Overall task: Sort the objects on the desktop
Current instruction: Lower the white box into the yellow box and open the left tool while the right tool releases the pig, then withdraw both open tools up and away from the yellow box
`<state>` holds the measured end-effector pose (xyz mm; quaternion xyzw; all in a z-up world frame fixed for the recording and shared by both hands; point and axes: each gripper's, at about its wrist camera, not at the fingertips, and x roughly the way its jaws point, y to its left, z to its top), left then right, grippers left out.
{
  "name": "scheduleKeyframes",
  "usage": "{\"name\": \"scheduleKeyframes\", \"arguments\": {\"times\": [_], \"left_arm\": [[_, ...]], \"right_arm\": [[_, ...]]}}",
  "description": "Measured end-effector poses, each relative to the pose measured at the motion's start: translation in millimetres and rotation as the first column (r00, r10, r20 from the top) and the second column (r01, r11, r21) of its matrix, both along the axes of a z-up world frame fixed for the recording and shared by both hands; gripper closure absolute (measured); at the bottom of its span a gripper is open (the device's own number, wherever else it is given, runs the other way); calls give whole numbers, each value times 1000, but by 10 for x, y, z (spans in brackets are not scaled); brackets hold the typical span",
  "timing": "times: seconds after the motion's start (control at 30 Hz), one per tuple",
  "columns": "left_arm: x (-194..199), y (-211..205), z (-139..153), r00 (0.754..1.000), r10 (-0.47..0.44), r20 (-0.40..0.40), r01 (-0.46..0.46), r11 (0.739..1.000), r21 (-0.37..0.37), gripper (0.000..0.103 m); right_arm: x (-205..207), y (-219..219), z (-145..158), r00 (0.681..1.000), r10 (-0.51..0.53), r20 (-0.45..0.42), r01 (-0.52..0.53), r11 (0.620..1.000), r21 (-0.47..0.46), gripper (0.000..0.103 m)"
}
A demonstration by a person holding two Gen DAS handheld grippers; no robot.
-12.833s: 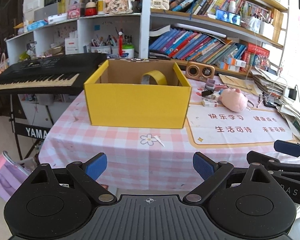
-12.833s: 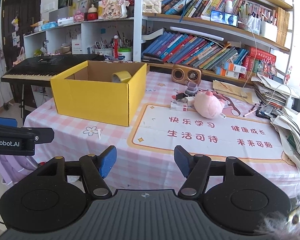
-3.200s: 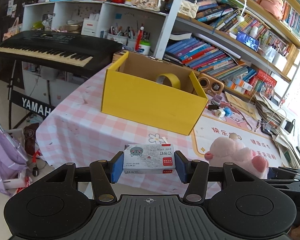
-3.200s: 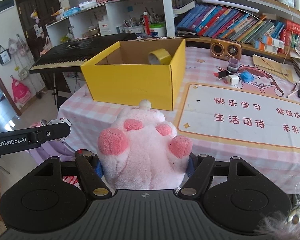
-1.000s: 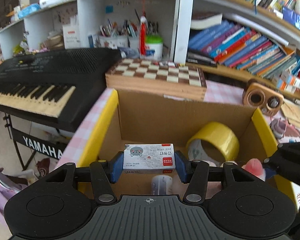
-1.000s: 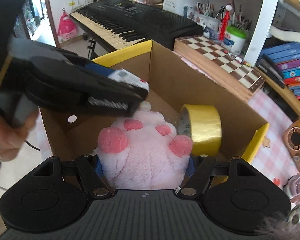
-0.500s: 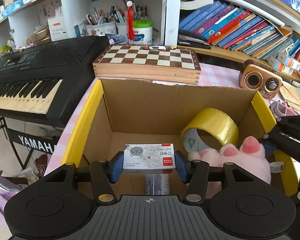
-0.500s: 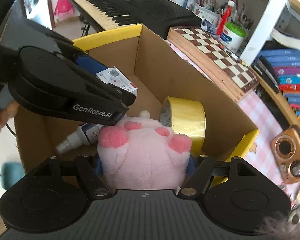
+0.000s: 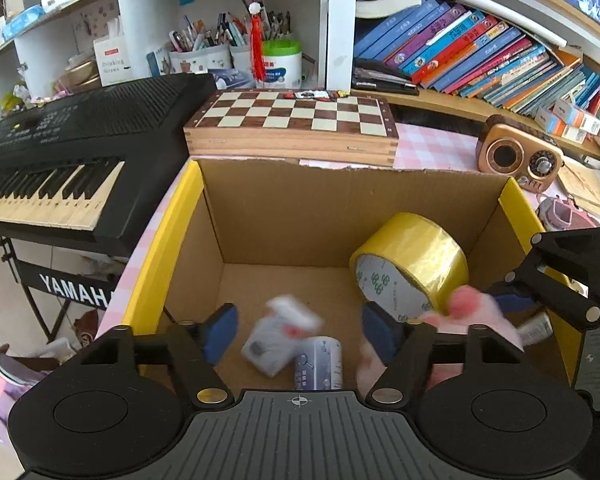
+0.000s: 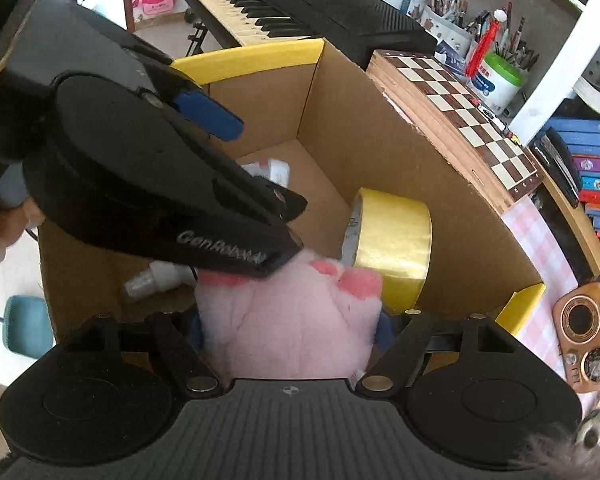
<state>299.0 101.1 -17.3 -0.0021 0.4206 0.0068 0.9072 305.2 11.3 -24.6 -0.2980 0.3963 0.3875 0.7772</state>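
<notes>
Over the yellow cardboard box (image 9: 168,240), my left gripper (image 9: 300,334) points down, its jaws opening with nothing pressed between the blue pads. The small white staple box (image 9: 278,338) is blurred, dropping toward the box floor beside a white spray bottle (image 9: 318,362). My right gripper (image 10: 290,334) is also opening. The pink plush toy (image 10: 292,320) sits loose between its fingers and slides down next to the yellow tape roll (image 10: 392,240). The left gripper's black body crosses the upper left of the right wrist view.
A wooden chessboard case (image 9: 292,120) lies just behind the box. A black keyboard (image 9: 60,160) stands to the left, and a brown retro speaker (image 9: 516,158) sits on the pink checked cloth to the right. Shelves of books and pen pots fill the back.
Both pairs of jaws have spread. The staple box has left the left pads and is falling into the box. The plush has slipped lower and further from the right gripper.
</notes>
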Motion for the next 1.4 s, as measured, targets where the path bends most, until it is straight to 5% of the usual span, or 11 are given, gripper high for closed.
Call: {"name": "scheduleKeyframes", "arguments": {"times": [0.17, 0.5, 0.83, 1.13, 1.4], "left_arm": [[-100, -11, 73, 999, 0, 37, -1, 1000, 3, 21], [-525, -1, 447, 983, 18, 184, -16, 1000, -12, 14], [-1082, 90, 732, 934, 96, 344, -100, 995, -7, 6], [-1594, 150, 815, 912, 140, 386, -134, 990, -43, 5], [-2033, 128, 750, 913, 155, 376, -141, 988, -65, 5]], "right_arm": [[-40, -100, 141, 996, -69, 60, 64, 995, 76, 17], [-259, -458, 539, 961, -241, 133, 204, 949, 242, 17], [-710, -923, 803, 857, -490, 160, 385, 814, 434, 17], [-1229, -1214, 846, 756, -636, 154, 480, 700, 528, 17], [-1774, -1370, 801, 701, -696, 157, 523, 650, 551, 17]]}}
